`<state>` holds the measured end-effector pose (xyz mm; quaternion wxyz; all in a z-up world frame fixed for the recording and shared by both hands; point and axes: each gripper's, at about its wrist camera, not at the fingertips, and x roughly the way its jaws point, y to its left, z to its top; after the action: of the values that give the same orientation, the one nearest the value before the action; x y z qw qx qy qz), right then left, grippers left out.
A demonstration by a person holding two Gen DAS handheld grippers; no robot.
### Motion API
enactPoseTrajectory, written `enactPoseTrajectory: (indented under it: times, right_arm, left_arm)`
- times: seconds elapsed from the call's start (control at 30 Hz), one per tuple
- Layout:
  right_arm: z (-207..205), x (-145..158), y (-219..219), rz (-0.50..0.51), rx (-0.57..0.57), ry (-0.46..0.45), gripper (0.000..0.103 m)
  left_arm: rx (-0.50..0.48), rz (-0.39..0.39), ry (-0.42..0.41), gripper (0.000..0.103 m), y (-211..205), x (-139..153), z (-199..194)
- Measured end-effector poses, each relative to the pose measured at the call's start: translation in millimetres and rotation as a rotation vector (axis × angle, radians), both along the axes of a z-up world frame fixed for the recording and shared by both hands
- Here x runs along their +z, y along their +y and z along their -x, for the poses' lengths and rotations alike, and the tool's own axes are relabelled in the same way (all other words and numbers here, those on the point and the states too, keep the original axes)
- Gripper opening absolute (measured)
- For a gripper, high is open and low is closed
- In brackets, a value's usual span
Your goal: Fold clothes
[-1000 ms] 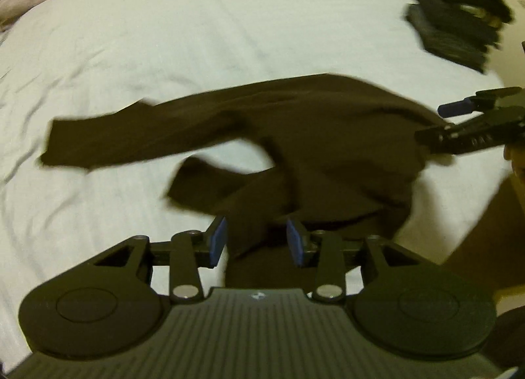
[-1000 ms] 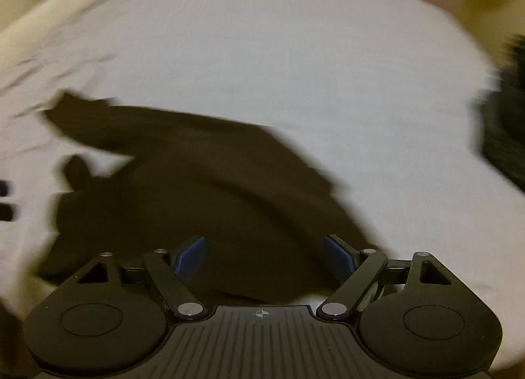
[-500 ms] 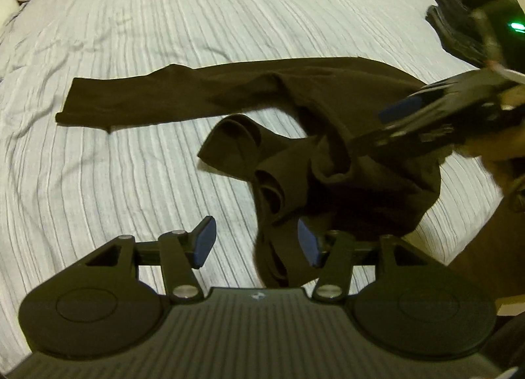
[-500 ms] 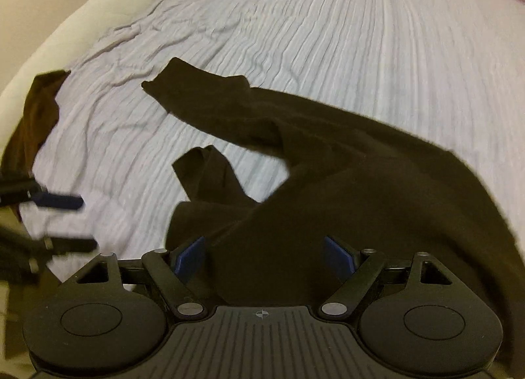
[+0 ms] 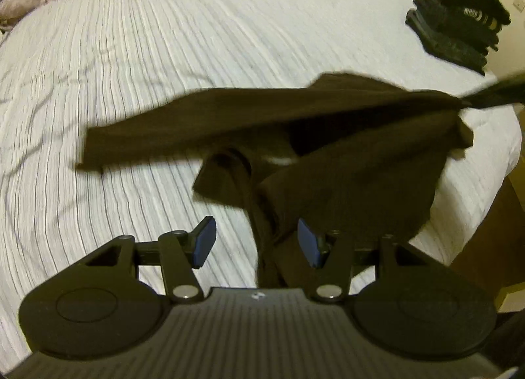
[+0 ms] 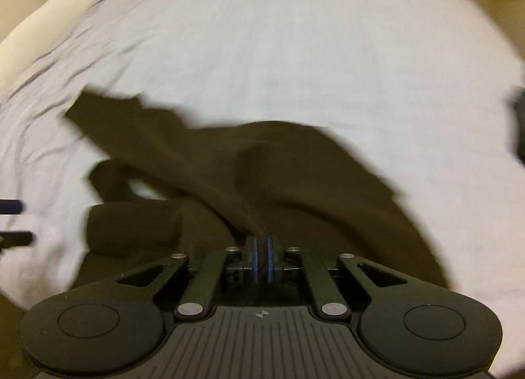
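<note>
Right gripper (image 6: 261,261) clamped on top (image 6: 295,182); left gripper (image 5: 254,243) wide open, holding nothing. Fabric's limp, light — I'd grab the hem with left.

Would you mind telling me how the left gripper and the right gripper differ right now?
The left gripper is open, its pads spread with dark brown top fabric loose between them; the right gripper is shut, pinching that top. The left grips nothing; the right pulls its fold taut. Both have blue pads and face the white bed.
</note>
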<state>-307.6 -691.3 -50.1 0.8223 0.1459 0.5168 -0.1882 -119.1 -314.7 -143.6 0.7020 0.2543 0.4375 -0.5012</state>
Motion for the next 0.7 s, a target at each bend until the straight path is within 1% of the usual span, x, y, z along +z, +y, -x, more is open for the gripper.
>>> enactPoseTrajectory:
  times: [0.1,0.2,0.27,0.3,0.4,0.43,0.53,0.6,0.7]
  right_arm:
    - [58,20,-38,0.091,-0.144,0.020,0.003]
    - [109,32,-67,0.180,-0.257,0.036,0.003]
    - [135,38,-83,0.230,-0.312,0.045,0.003]
    - [142,38,-90,0.249,-0.340,0.050,0.003]
    - [180,39,-128,0.285,-0.466,0.062,0.003]
    - [197,37,-146,0.283,-0.520,0.074,0.003]
    - [244,15,-190,0.221,-0.666,0.126,0.003]
    - [268,-4,-210,0.186,-0.707,0.174,0.003]
    - [293,-31,-238,0.112,-0.690,0.216,0.003]
  left_arm:
    - [-0.016,0.060,-0.025,0.050,-4,11,0]
    - [-0.053,0.068,-0.055,0.050,-13,16,4]
    - [-0.074,0.072,-0.074,0.050,-19,19,6]
    - [-0.068,0.068,-0.079,0.050,-24,20,7]
    - [-0.047,0.057,-0.090,0.050,-39,23,13]
    - [-0.043,0.053,-0.093,0.050,-46,24,17]
    - [-0.041,0.030,-0.113,0.050,-74,24,33]
    - [-0.037,0.002,-0.118,0.050,-100,21,48]
    - [-0.034,-0.005,-0.090,0.050,-141,17,66]
